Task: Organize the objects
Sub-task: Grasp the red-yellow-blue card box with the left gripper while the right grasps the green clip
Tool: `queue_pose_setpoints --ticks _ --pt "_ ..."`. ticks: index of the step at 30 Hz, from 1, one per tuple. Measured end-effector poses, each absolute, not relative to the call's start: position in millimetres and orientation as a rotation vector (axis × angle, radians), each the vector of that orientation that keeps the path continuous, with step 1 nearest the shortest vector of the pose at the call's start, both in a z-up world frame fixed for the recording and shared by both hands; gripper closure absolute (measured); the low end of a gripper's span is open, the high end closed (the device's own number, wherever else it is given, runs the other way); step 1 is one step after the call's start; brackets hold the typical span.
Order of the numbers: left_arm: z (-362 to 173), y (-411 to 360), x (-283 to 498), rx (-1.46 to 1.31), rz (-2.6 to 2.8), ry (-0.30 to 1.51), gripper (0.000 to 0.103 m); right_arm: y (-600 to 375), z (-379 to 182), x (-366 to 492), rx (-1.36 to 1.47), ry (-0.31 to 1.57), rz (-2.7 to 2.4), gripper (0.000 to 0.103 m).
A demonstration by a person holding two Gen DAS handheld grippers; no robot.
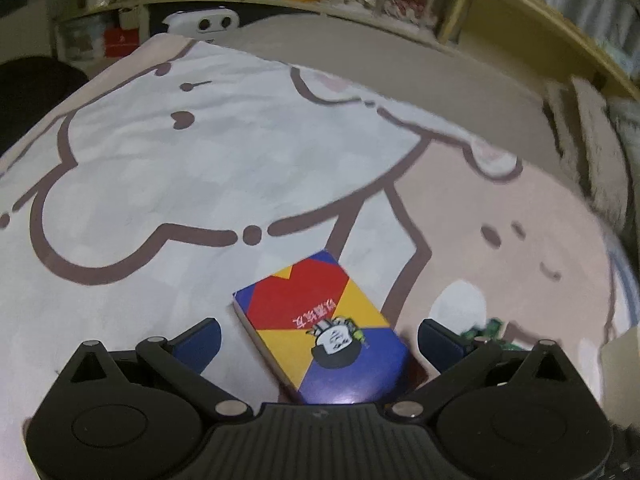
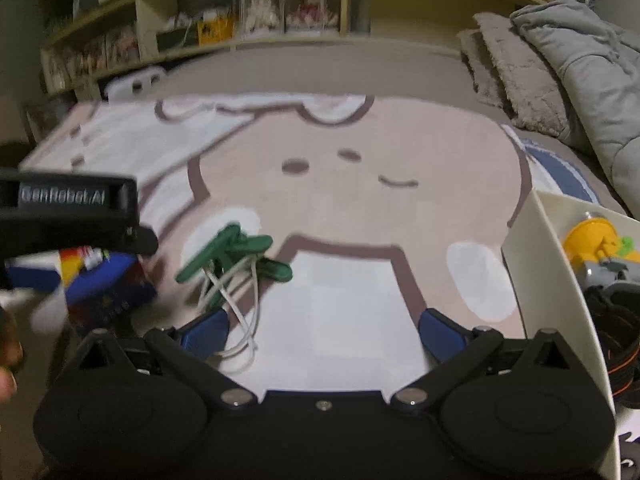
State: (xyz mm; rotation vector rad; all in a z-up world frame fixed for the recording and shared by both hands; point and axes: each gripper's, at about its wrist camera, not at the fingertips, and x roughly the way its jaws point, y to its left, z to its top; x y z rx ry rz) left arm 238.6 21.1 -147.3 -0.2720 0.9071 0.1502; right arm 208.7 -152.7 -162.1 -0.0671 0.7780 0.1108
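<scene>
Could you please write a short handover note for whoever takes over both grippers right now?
Left gripper: open, jaws on either side of the colourful card box lying on the blanket; not yet shut on it.
Right gripper: open, holding nothing; the green clips with white cord lie just ahead of its left finger.
White bin on the right already holds a yellow toy and other items.
Done: some items binned. Left: probably grasp the card box, then the clips, and move them to the bin.
</scene>
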Motion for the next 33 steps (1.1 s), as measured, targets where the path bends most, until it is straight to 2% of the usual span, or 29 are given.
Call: queue_pose_setpoints --ticks 10,12,15,20,30,32,33 --pt "-148 22 226 -0.194 0.113 0.993 0.000 -161 -155 183 -0.129 0.894 0.142 0.002" --pt "-146 23 221 -0.193 0.102 0.999 0.002 -165 -152 178 -0.106 0.911 0.161 0.014" --pt "-143 25 214 -0.197 0.102 0.982 0.011 -174 -142 171 -0.065 0.929 0.204 0.025" --pt "-137 24 209 -0.169 0.055 0.967 0.041 -177 -124 162 -0.036 0.856 0.280 0.025" --pt "-132 32 217 -0.154 -0.029 1.004 0.039 -152 -136 181 -0.063 0.766 0.329 0.024" --pt "-132 32 221 -0.176 -0.017 0.991 0.021 -149 -139 185 -0.048 0.760 0.332 0.028" --pt "-133 31 222 -0.181 -0.016 0.986 0.017 -148 -141 187 -0.043 0.762 0.337 0.031"
